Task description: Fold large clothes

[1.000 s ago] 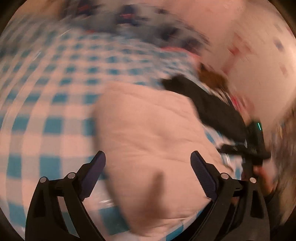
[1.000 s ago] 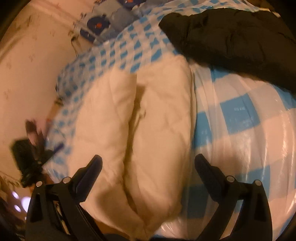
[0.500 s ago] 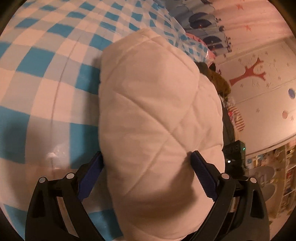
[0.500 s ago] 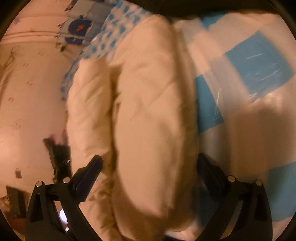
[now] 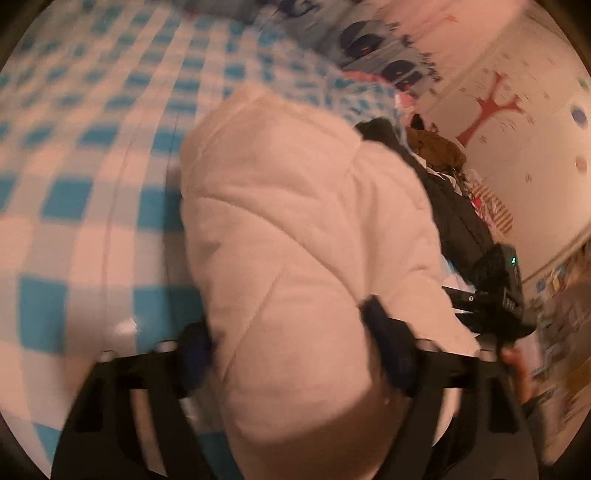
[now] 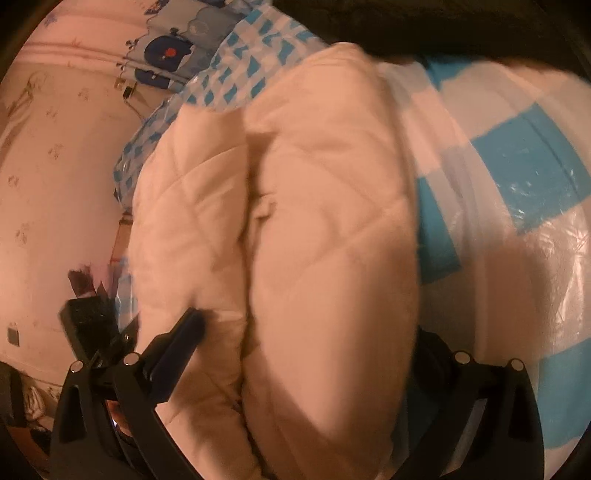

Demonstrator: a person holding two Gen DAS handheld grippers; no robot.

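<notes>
Left gripper [image 5: 293,345]: jaws part-way closed, one blue-padded finger on each side of the folded cream quilted jacket [image 5: 295,229]. Both pads press into the padded cloth, and the jacket bulges up between them. This view is motion-blurred.
Left finger pads [image 5: 388,343]: dark blue, sunk into the flanks of the bundle near its closest end.
Right gripper [image 6: 310,339]: jaws spread wide around the same cream quilted jacket [image 6: 328,229]. The left pad touches the jacket's nearer fold; the right pad is mostly hidden behind the bulging cloth, so contact on that side cannot be confirmed.
Right finger pads [image 6: 184,332]: dark blue, resting against the lower part of the left-hand lobe.
Jacket position: lying on the blue-and-white checked plastic sheet [image 5: 74,192], folded into a thick bundle. In the right wrist view it shows as two padded lobes side by side with a deep crease between them.
Checked sheet [image 6: 517,155]: glossy, extends on both sides of the jacket.
Black garment [image 5: 454,206]: lies beyond the cream jacket, just beside its far edge; also visible along the top of the right wrist view [image 6: 443,26].
Opposite gripper: each wrist view shows the other device at the frame edge, close to the jacket.
</notes>
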